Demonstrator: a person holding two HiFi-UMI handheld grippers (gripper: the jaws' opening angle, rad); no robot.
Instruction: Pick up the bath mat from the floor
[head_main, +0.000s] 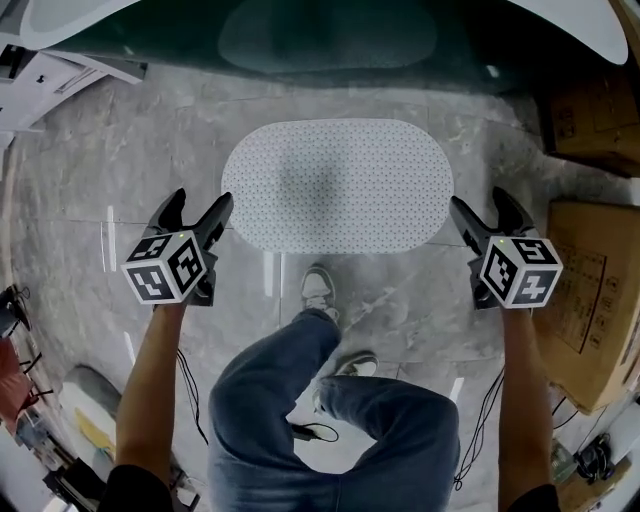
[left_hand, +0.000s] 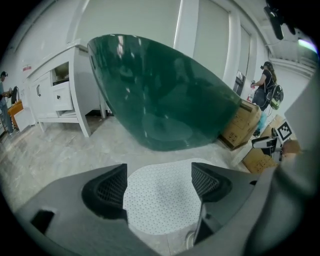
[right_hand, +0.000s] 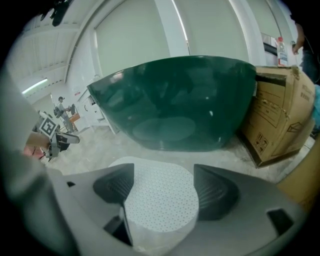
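Observation:
A white, dotted oval bath mat (head_main: 338, 186) lies flat on the grey marble floor in front of a dark green tub. My left gripper (head_main: 200, 213) hovers just off the mat's left end, jaws open with nothing between them. My right gripper (head_main: 482, 213) hangs beside the mat's right end, also open and empty. In the left gripper view the bath mat (left_hand: 159, 200) shows on the floor beyond the gap of the left gripper (left_hand: 159, 182). The right gripper view shows the bath mat (right_hand: 159, 200) beyond the right gripper (right_hand: 162, 187) the same way.
The green tub (head_main: 330, 40) stands just beyond the mat. Cardboard boxes (head_main: 590, 290) are stacked at the right, and a white cabinet (left_hand: 57, 92) stands at the left. The person's shoe (head_main: 318, 288) rests close to the mat's near edge. Other people (left_hand: 265, 85) stand far off.

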